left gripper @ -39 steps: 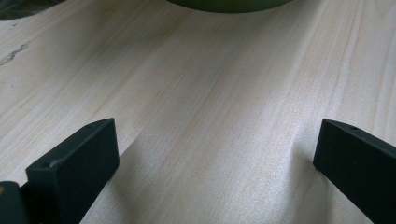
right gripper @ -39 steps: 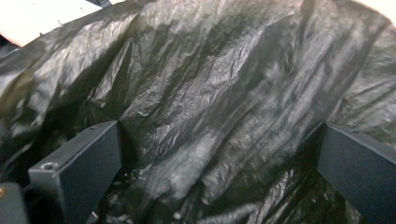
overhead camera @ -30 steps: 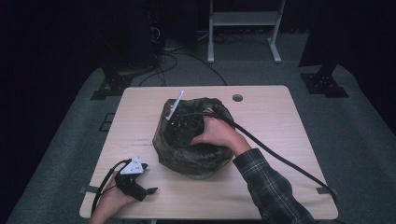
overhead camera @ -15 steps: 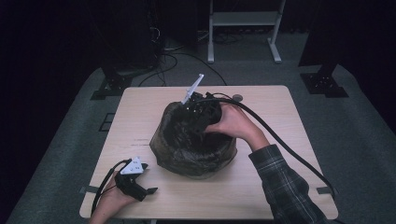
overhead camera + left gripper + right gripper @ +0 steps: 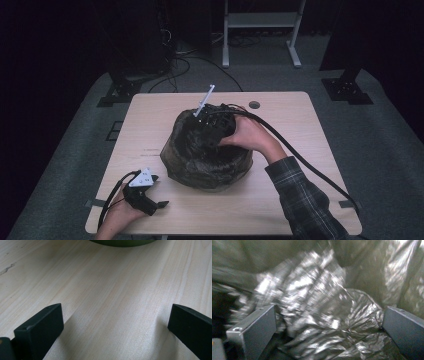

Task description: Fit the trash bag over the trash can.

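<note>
One pale wooden desk (image 5: 300, 130) carries everything, its grain running plainly through the left gripper view, with a small round grommet (image 5: 254, 105) near its far edge. At its middle sits a dark, crinkled plastic bag (image 5: 200, 160) lining a round container whose green rim (image 5: 122, 242) shows at the top of the left gripper view. No brand, label or writing can be read on the bag, the container or the desk. The right gripper (image 5: 212, 122) reaches into the bag's mouth from the far side, its grey plate sticking up; in the right gripper view its jaws stand wide apart over shiny, creased plastic, grasping nothing. The left gripper (image 5: 145, 197) rests on the desk near the front left corner, well apart from the bag, jaws spread wide and empty above bare wood.
</note>
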Motion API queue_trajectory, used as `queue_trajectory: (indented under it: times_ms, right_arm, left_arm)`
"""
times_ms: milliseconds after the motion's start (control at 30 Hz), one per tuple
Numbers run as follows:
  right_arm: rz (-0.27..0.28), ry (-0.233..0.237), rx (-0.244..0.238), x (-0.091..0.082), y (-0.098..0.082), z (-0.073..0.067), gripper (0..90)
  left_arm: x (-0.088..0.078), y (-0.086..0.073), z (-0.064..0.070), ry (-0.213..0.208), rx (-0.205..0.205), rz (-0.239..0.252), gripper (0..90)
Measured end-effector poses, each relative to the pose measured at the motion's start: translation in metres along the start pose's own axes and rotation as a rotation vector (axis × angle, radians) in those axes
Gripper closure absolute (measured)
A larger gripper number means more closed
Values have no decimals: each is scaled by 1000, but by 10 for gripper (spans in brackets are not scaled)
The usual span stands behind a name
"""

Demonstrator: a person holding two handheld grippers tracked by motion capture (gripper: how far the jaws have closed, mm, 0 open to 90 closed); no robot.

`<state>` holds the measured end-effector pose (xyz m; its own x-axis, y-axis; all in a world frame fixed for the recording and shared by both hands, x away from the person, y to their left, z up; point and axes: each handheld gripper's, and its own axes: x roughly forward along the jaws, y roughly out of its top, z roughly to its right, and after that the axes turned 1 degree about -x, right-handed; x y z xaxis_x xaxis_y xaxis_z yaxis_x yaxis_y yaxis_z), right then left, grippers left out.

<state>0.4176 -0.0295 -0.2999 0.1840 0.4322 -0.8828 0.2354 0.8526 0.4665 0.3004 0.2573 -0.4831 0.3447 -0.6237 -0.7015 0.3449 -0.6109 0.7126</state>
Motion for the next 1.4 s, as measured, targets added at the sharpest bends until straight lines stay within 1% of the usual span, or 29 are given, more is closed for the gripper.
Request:
queue_trajectory:
  times_ms: [100, 133, 200, 267, 300, 333, 367, 400, 467, 500, 533, 600, 667, 700, 767, 833, 900, 967, 1000, 1100, 1133, 1167, 1200, 1233, 1267, 1300, 1333, 1400]
  right_arm:
    - [83, 33, -14, -11, 3, -8, 0]
    - [88, 44, -25, -14, 6, -12, 0]
    - [91, 49, -50, -16, 10, -20, 0]
    - [102, 72, -81, -14, 15, -31, 0]
    - [101, 77, -83, -12, 16, -34, 0]
    - [84, 82, -85, -8, 18, -36, 0]
    - [56, 74, -84, -2, 19, -38, 0]
    - [33, 69, -97, 6, 20, -38, 0]
    - [11, 91, -103, 17, 21, -41, 0]
    - [1, 88, -103, 22, 22, -43, 0]
    - [-24, 95, -104, 28, 24, -44, 0]
    - [-52, 107, -104, 36, 24, -45, 0]
    - [-54, 100, -105, 38, 24, -45, 0]
    - [-45, 92, -106, 37, 24, -44, 0]
    - [-20, 67, -104, 30, 24, -43, 0]
    - [13, 46, -98, 18, 23, -42, 0]
    - [52, 35, -84, 5, 20, -39, 0]
    - [75, 32, -71, -6, 16, -37, 0]
    - [88, 25, -67, -12, 12, -35, 0]
    - [96, -8, -54, -24, 4, -31, 0]
    - [110, -16, -47, -29, 1, -30, 0]
    - [142, -21, -44, -36, -4, -28, 0]
    - [151, -12, -32, -40, -8, -27, 0]
    - [162, -15, -26, -44, -11, -26, 0]
    - [184, -32, -21, -50, -17, -25, 0]
    - [198, -29, -19, -53, -20, -24, 0]
    - [201, -19, -12, -56, -24, -23, 0]
    - [229, -35, -10, -64, -33, -24, 0]
  left_arm:
    - [0, 0, 0, -1, 1, 0, 0]
    - [0, 0, 0, -1, 0, 0, 0]
    - [0, 0, 0, -1, 1, 0, 0]
    - [0, 0, 0, -1, 1, 0, 0]
    - [0, 0, 0, -1, 1, 0, 0]
    - [0, 0, 0, -1, 0, 0, 0]
    - [0, 0, 0, -1, 0, 0, 0]
    - [0, 0, 0, -1, 1, 0, 0]
    - [0, 0, 0, -1, 0, 0, 0]
    - [0, 0, 0, -1, 0, 0, 0]
    - [0, 0, 0, -1, 0, 0, 0]
    - [0, 0, 0, -1, 0, 0, 0]
    - [0, 0, 0, -1, 0, 0, 0]
    - [0, 0, 0, -1, 0, 0, 0]
    - [0, 0, 0, -1, 0, 0, 0]
    - [0, 0, 0, -2, 1, 0, 0]
    - [0, 0, 0, -3, 2, 0, 0]
    - [0, 0, -1, -4, 3, 1, 0]
    - [0, 0, -1, -4, 3, 1, 0]
    - [0, 0, -1, -5, 4, 1, 0]
    - [0, 0, -1, -5, 4, 1, 0]
    - [0, 0, -1, -5, 4, 1, 0]
    - [0, 0, -1, -5, 4, 1, 0]
    - [0, 0, -1, -5, 4, 1, 0]
    - [0, 0, -1, -5, 4, 0, 0]
    - [0, 0, -1, -5, 4, 1, 0]
    - [0, 0, -1, -5, 5, 0, 0]
    - [0, 0, -1, -5, 4, 0, 0]
